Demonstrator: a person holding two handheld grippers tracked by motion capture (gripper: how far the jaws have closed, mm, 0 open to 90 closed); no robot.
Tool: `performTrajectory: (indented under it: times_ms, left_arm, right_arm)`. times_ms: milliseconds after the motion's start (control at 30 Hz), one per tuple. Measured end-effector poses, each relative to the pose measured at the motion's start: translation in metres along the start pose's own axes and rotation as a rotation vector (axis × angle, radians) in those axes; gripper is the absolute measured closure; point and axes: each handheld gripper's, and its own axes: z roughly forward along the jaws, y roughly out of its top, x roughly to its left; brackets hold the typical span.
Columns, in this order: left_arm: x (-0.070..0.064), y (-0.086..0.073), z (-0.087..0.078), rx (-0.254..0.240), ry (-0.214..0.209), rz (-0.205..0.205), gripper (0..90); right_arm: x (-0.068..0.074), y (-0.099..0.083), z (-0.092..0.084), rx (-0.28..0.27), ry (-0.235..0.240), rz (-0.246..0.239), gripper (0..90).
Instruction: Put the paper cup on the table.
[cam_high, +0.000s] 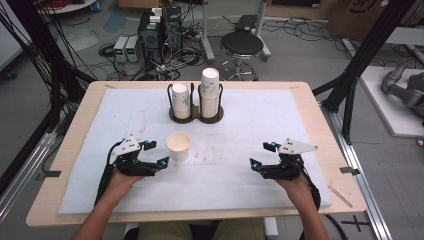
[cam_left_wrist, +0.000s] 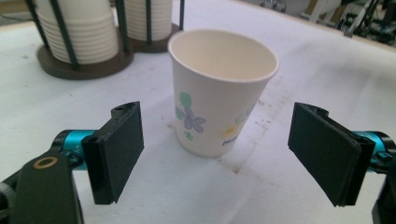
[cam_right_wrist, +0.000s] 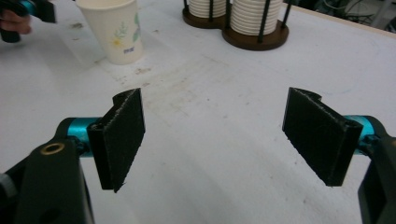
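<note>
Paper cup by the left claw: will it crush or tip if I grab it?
The paper cup looks thin-walled and empty, so a hard squeeze would probably dent it. Its base is narrower than its rim, so a sideways nudge may tip it. It is likely very light and may slide on the white mat.

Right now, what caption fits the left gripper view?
Open jaws of the left gripper frame an upright flowered cup, not touching it.

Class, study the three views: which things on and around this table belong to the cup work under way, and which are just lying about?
Belonging to the job:
- paper cup, upright on the white mat
- cup holder with its two stacks
- left tongs, open beside the cup
- right tongs, open

Just lying about:
- stool
- computer boxes
- floor cables
</note>
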Motion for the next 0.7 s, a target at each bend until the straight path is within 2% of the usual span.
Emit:
performTrajectory:
  times_ms: [100, 300, 500, 700]
  left_arm:
    - [0.002, 0.004, -0.013, -0.037, 0.009, 0.014, 18.2]
    - [0.010, -0.001, -0.033, -0.097, 0.042, -0.016, 18.2]
    - [0.014, -0.004, -0.044, -0.165, 0.056, -0.052, 18.3]
    - [0.018, -0.004, -0.051, -0.202, 0.071, -0.060, 18.6]
  right_arm:
    - [0.000, -0.002, -0.002, 0.006, -0.043, 0.008, 21.8]
    - [-0.001, -0.009, -0.008, -0.009, -0.106, 0.032, 21.1]
    - [0.001, -0.009, -0.011, -0.027, -0.118, 0.038, 21.1]
    - [0.003, -0.010, -0.011, -0.023, -0.120, 0.040, 21.1]
